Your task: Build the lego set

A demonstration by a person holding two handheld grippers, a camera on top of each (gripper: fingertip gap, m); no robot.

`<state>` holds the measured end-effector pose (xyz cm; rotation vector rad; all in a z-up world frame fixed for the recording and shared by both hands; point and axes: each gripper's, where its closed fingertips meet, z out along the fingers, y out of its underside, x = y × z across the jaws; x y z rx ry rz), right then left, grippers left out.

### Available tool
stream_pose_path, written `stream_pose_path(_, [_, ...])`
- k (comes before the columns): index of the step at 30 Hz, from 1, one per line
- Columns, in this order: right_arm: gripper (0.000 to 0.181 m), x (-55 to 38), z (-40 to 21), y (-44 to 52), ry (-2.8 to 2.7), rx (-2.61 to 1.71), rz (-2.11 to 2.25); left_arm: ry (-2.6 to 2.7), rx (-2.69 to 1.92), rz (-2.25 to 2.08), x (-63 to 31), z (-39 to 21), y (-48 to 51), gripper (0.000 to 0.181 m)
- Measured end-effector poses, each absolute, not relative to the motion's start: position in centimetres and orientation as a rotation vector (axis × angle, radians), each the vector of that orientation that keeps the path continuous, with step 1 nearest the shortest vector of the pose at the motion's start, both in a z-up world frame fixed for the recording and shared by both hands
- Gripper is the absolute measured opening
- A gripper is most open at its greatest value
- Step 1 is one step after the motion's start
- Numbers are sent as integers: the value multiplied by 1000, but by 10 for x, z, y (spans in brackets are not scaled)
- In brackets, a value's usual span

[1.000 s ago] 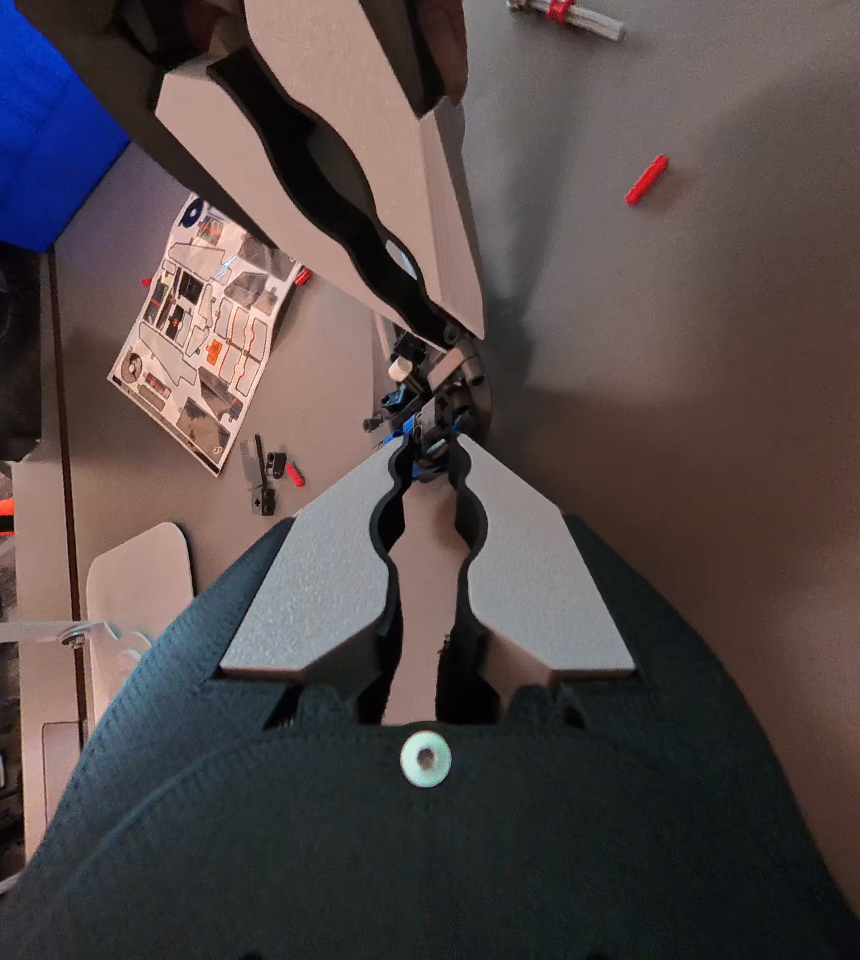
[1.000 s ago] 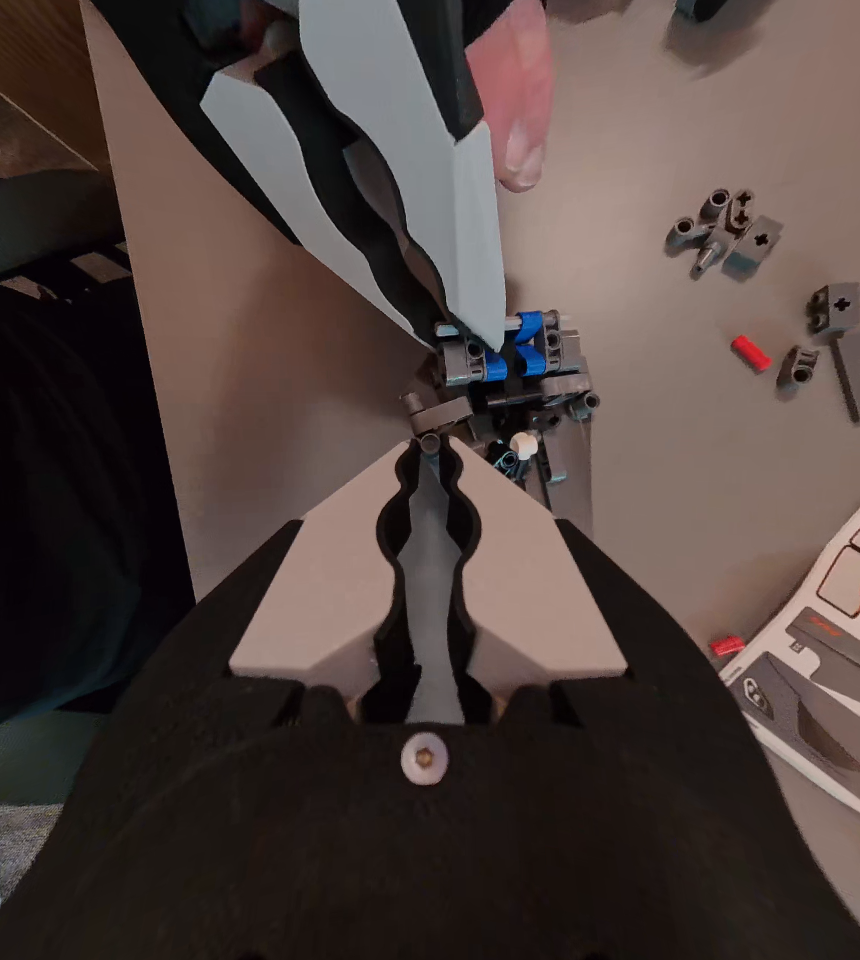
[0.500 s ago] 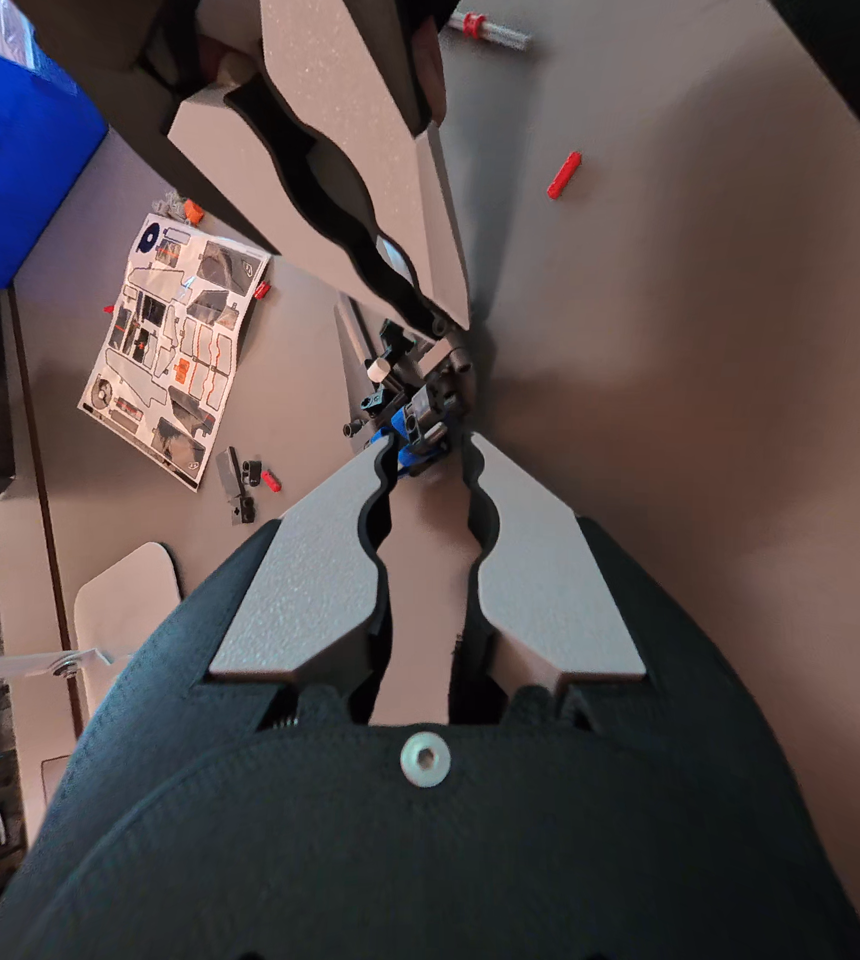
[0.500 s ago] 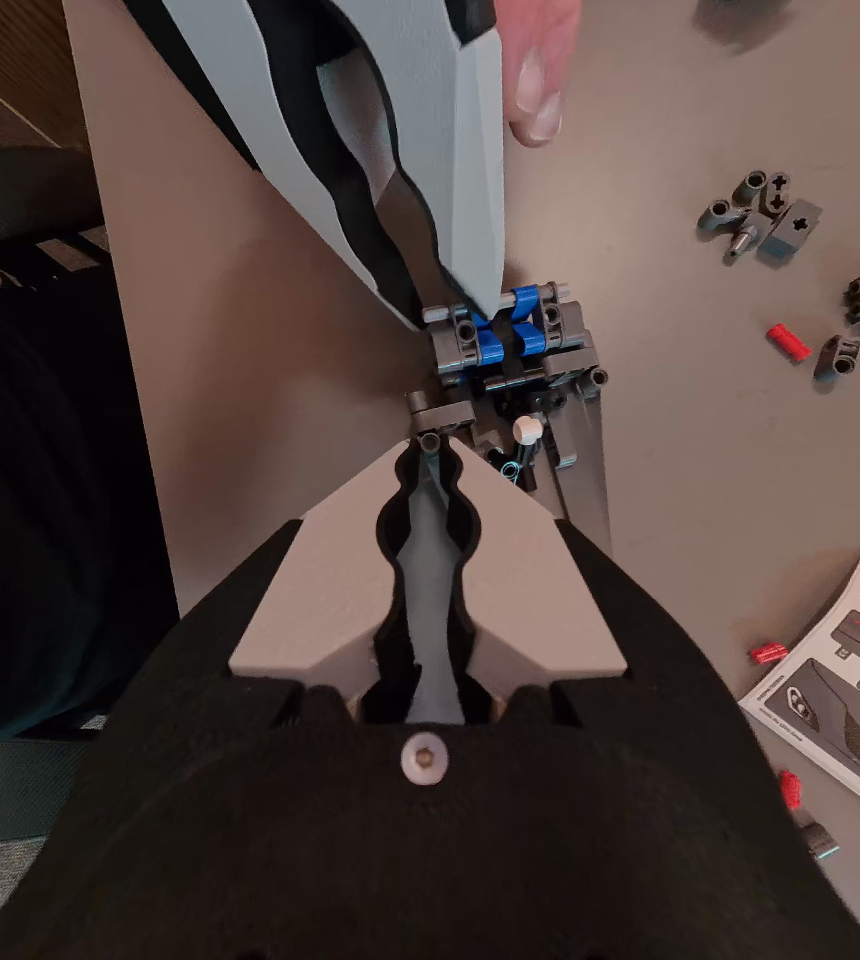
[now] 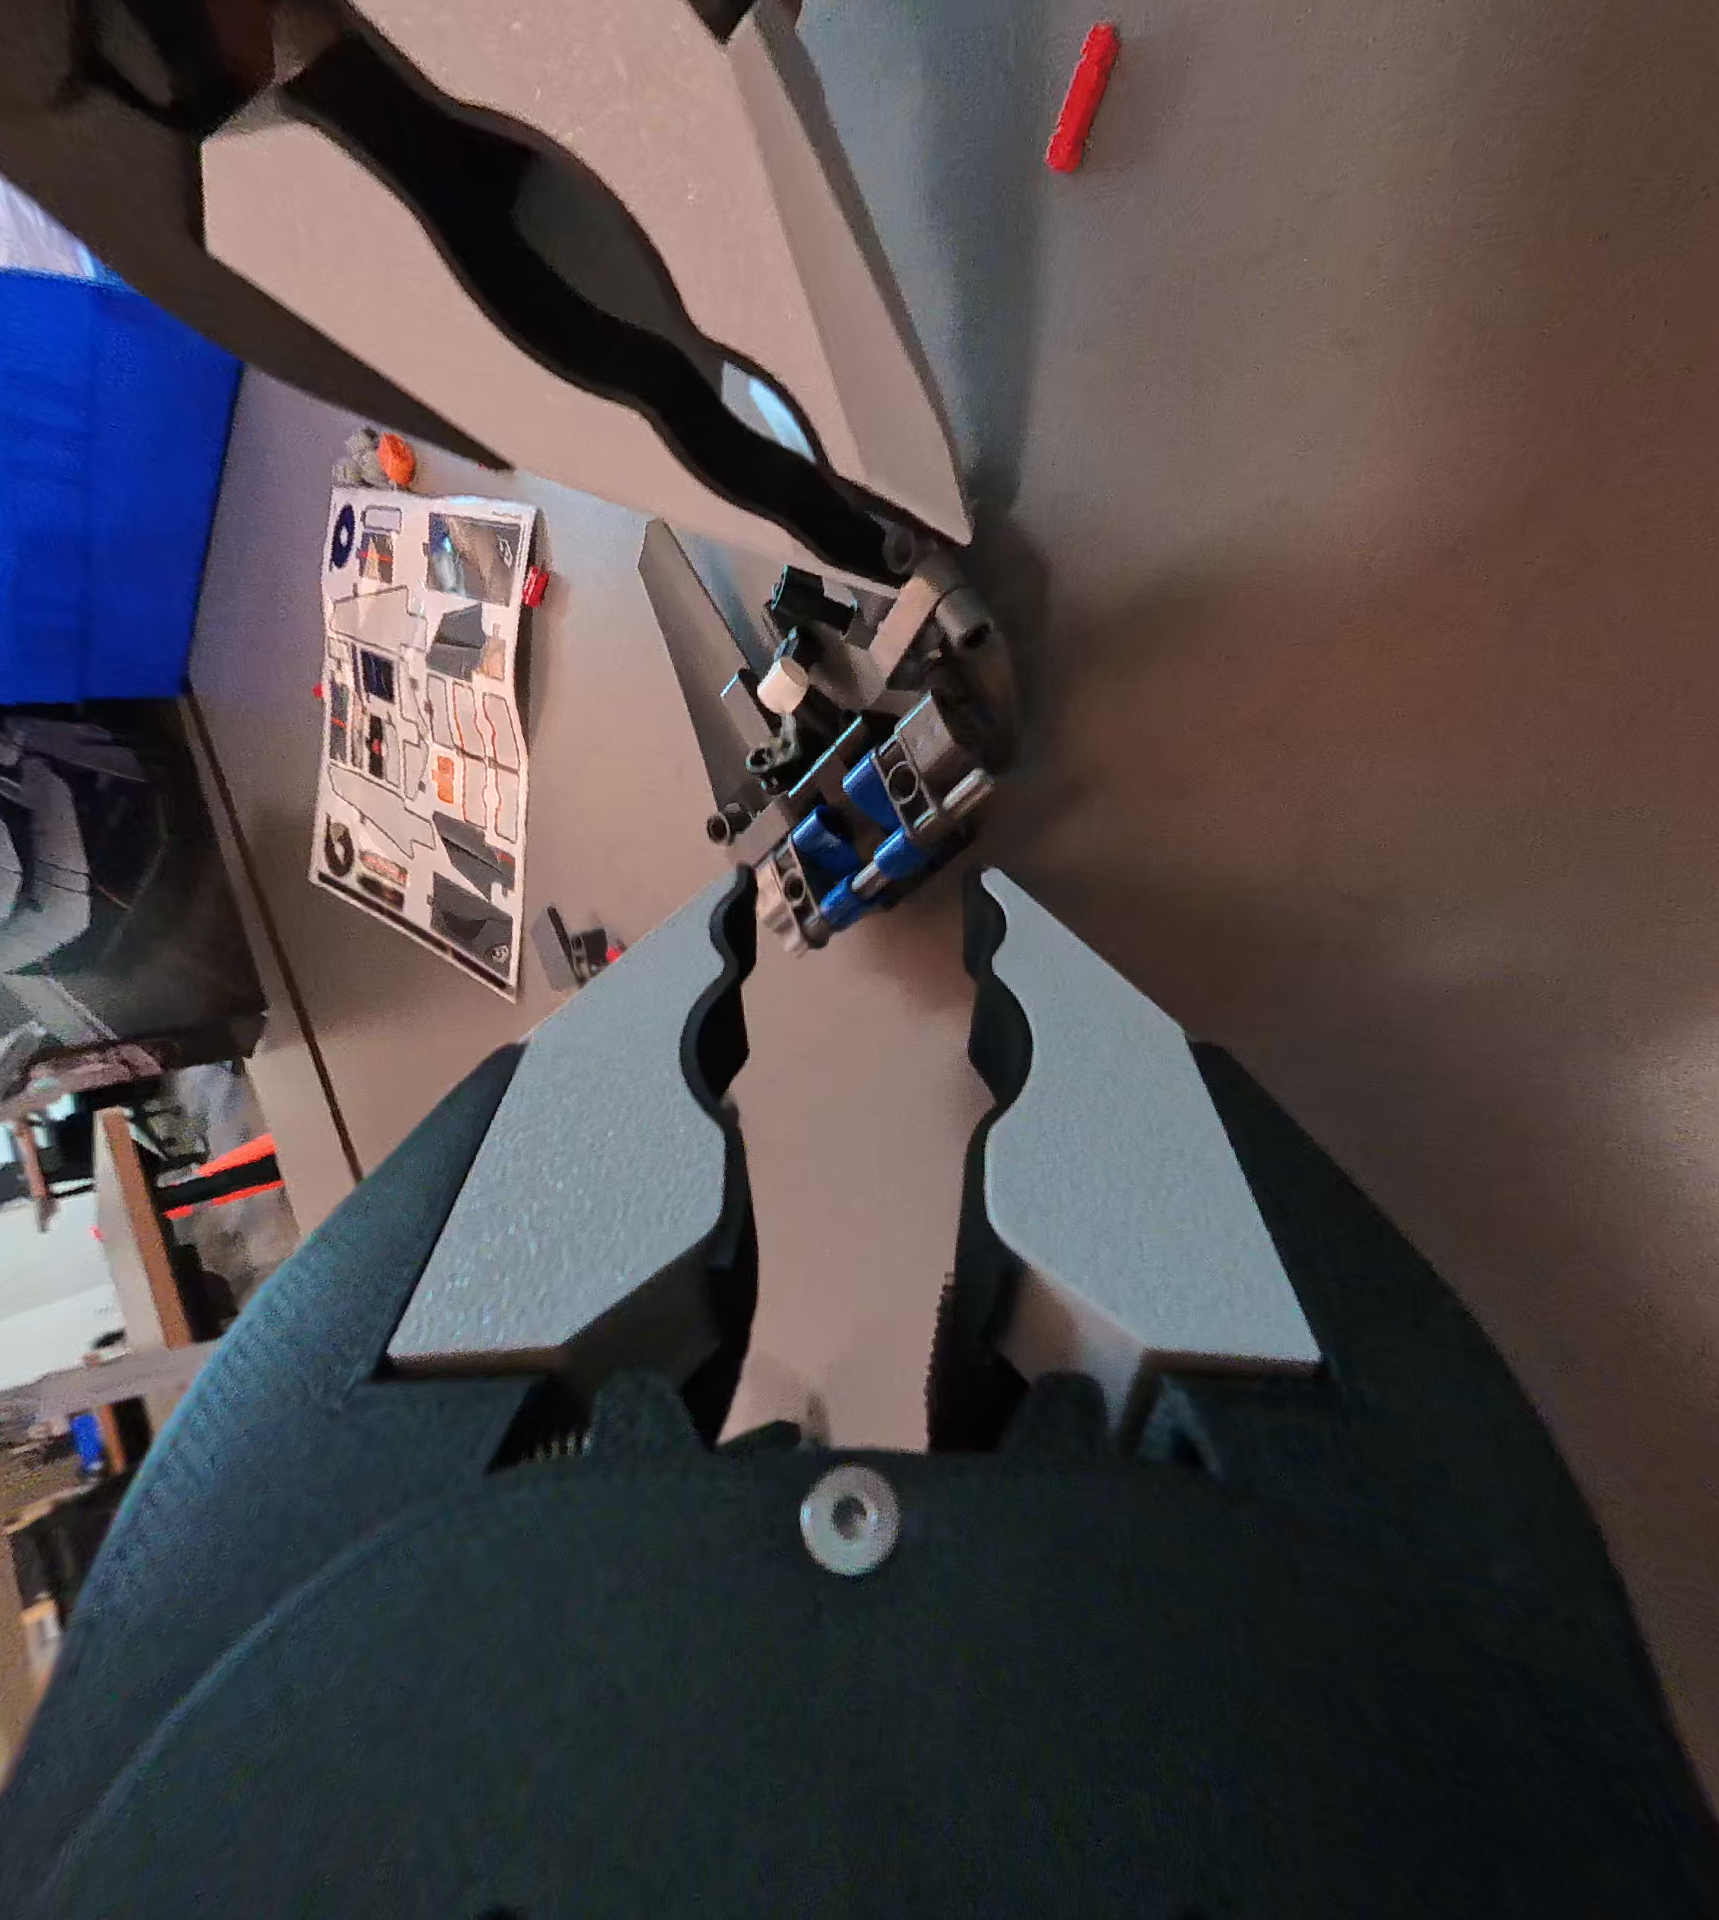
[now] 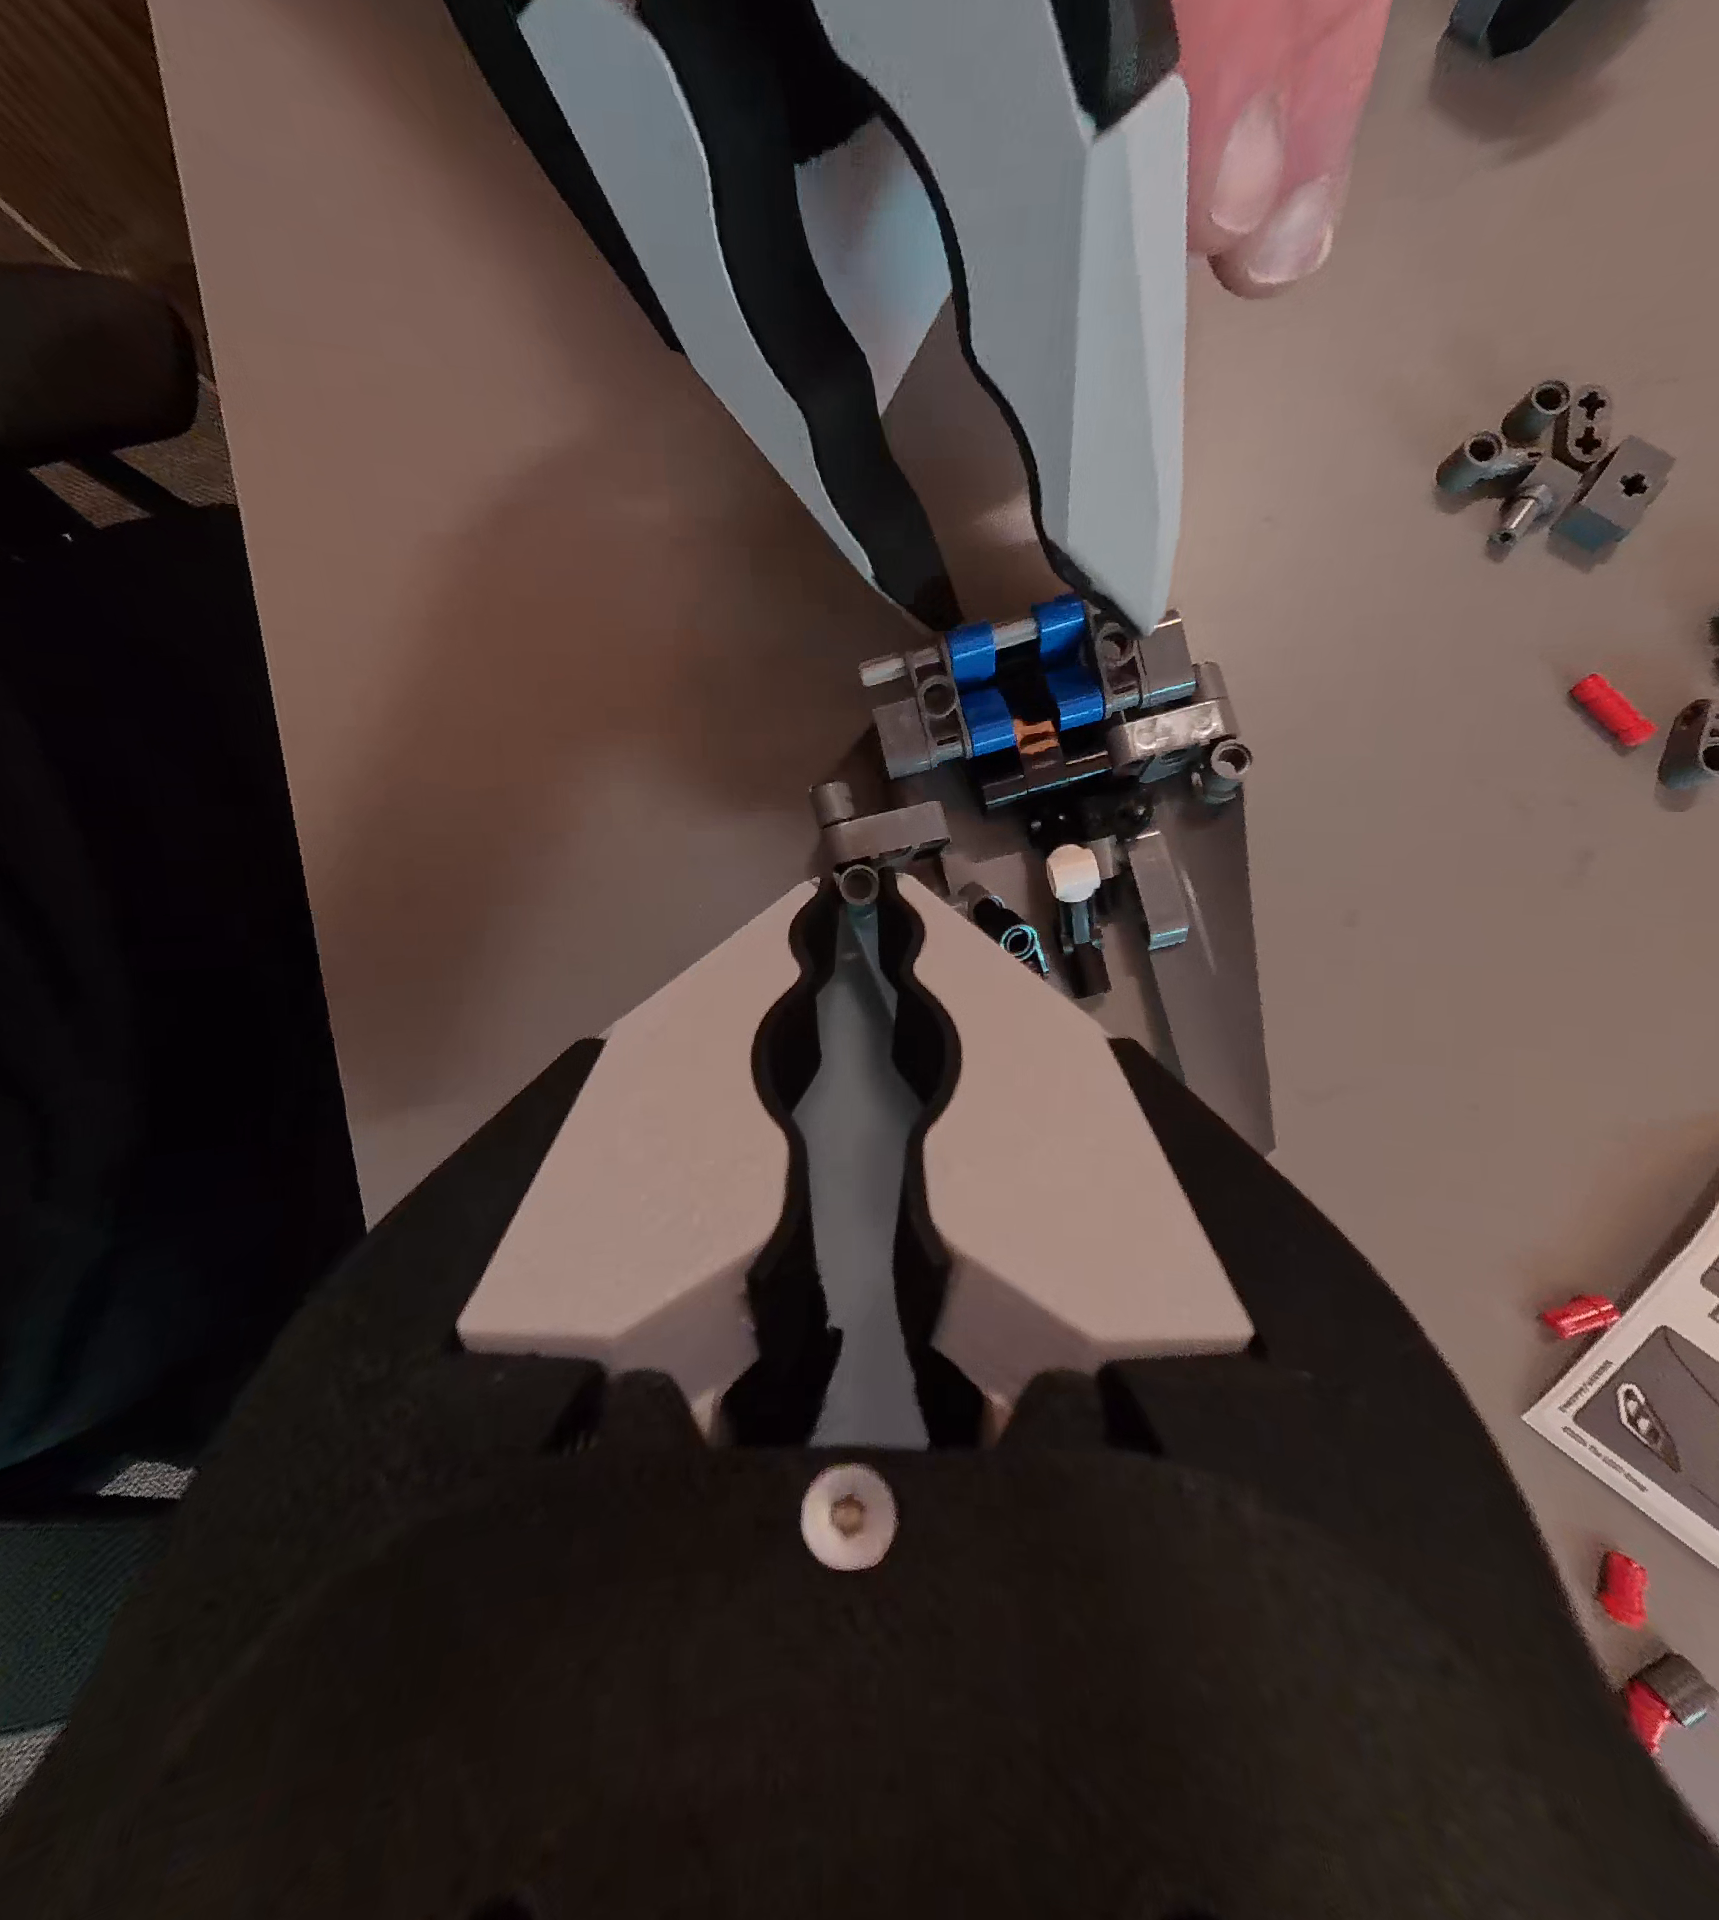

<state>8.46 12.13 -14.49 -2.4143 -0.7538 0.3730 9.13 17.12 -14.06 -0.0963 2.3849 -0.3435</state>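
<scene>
On the grey table [image 6: 543, 582], near its edge, lies the half-built lego assembly [image 6: 1052, 748], dark grey with blue connectors. From one end the right gripper [image 6: 860, 891] is clamped on a small grey pin piece of the assembly, its fingers nearly together. From the opposite end the left gripper [image 5: 860, 888] has its fingers apart, and the tips stand on both sides of the blue end; I cannot tell if they touch it. The two tools face each other, so each one covers part of the assembly for the other camera. To one side of the assembly are loose grey connectors [image 6: 1551, 468], small red pins [image 6: 1608, 710] and a sticker sheet [image 5: 429, 727]. A single red pin [image 5: 1081, 96] lies well apart on the other side. A blue box [image 5: 65, 488] stands beyond the sheet.
</scene>
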Motion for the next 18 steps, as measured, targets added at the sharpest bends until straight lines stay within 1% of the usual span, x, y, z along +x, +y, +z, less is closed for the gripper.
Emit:
stream_pose_path(3, [5,85,-145,121,-745,-2411,374,2370,-44,-343,94,-144,165,32])
stream_pose_path(5, [5,86,-145,121,-742,-2410,367,2361,-26,-334,96,-147,164,22])
stream_pose_path(6, [5,87,-145,121,-739,-2410,363,2359,-43,-339,98,-148,163,20])
stream_pose_path(18, [5,107,-145,117,-731,-2394,351,2420,-250,-542,109,-144,161,11])
